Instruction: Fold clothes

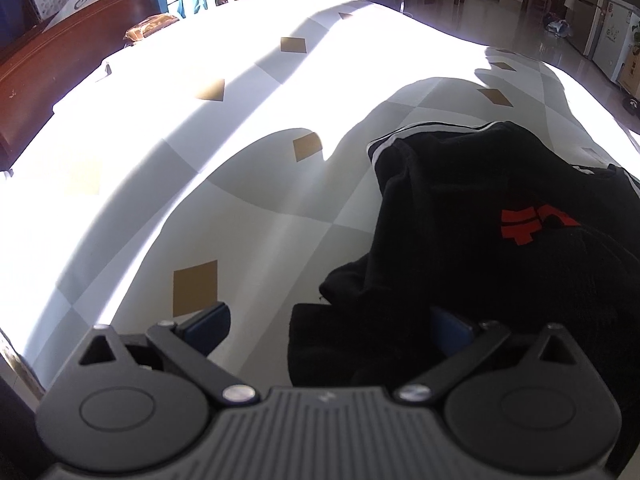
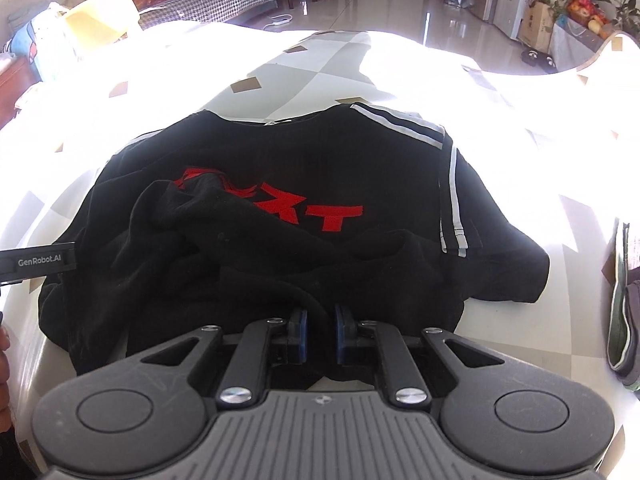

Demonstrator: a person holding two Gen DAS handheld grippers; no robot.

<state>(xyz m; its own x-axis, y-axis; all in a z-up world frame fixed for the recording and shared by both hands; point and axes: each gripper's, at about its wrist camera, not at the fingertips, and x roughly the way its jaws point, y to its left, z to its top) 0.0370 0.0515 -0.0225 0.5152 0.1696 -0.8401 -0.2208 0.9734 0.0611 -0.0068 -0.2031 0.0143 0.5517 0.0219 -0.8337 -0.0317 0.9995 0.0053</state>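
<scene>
The right claw (image 2: 320, 330) pinched a fold of the black shirt's (image 2: 280, 216) near hem, with the rest of the shirt lying rumpled on the surface (image 2: 500, 152) ahead of it. The left claw (image 1: 332, 332) stood spread, the shirt's edge between its fingers but not pressed. The thin pinch might have caught only one layer, so a lift could have dragged the bunched cloth askew; the left claw could have missed the hem altogether. Counted: one shirt, two claws, and one other garment (image 2: 622, 300) lying well to the right.
</scene>
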